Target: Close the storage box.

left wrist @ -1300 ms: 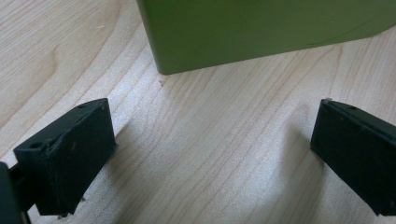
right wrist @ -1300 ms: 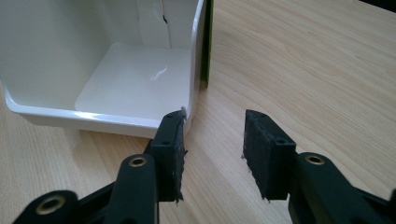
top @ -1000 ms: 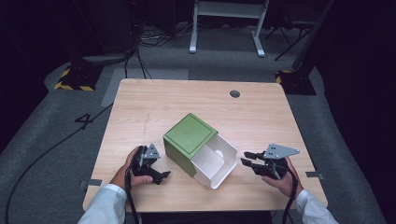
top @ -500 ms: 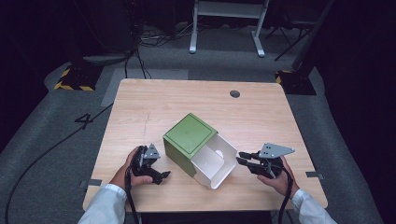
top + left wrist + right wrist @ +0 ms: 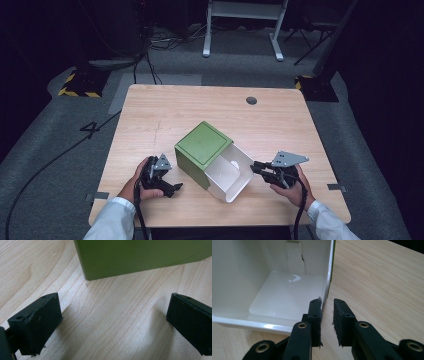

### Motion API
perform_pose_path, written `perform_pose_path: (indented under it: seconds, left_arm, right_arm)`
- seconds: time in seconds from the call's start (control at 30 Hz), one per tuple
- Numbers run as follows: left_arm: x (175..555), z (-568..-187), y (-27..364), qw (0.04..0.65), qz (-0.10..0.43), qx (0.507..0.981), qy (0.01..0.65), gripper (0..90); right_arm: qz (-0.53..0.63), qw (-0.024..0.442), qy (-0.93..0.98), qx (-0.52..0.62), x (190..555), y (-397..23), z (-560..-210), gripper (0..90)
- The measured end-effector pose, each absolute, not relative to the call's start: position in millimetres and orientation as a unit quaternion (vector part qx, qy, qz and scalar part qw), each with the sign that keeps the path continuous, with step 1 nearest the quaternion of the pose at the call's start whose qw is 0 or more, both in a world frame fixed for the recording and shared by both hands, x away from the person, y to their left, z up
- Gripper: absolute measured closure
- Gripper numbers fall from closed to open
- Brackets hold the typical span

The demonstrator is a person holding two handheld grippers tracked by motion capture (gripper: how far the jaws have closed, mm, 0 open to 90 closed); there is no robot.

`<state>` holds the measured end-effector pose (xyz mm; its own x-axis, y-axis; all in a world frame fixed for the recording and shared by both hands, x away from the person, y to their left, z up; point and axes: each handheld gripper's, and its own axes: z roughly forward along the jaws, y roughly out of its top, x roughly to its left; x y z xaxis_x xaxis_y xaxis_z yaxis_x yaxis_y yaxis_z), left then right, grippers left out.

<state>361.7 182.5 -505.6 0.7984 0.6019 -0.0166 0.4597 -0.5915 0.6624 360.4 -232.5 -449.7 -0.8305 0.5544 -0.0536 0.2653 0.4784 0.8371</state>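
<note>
So there's a green box point(image 5: 202, 146) lying on its side roughly in the middle of the light wooden table point(image 5: 165, 110), toward the near edge, with its white inside point(image 5: 231, 172) open toward the right-hand side. No logo or print readable on the green faces that show. The only writing I can make out is a "4" point(image 5: 91, 128) marked on the grey floor off the table's left side.

Left gripper point(image 5: 172, 188) rests on the table just beside the box's left corner, held in the person's left hand point(image 5: 137, 184). In the left gripper view its jaws are spread wide, nothing between them but bare wood, and the green wall point(image 5: 140, 255) sits a bit ahead of them, not touching.

Right gripper point(image 5: 256, 167) is right up at the open mouth of the box. In the right gripper view point(image 5: 327, 305) the jaws are narrowed to a small gap, one inside the box and one outside, straddling the edge of the white side wall point(image 5: 329, 270). Can't quite tell if they're pinching it; a sliver of gap shows. A folded flap point(image 5: 295, 257) shows on the back of the white interior.

There's also a round cable hole point(image 5: 251, 100) near the table's far edge.
</note>
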Motion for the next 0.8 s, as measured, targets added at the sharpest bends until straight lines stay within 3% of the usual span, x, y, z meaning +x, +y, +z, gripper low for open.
perform_pose_path:
  seconds: [0.23, 0.8]
  left_arm:
    - [362, -506, 182, 0.339, 0.105, 0.886, 0.300, 0.1]
    - [362, -506, 182, 0.338, 0.105, 0.886, 0.300, 0.1]
  right_arm:
    - [0.446, 0.168, 0.844, 0.245, 368, -222, -451, 87.4]
    - [0.442, 0.191, 0.833, 0.273, 383, -200, -451, 86.8]
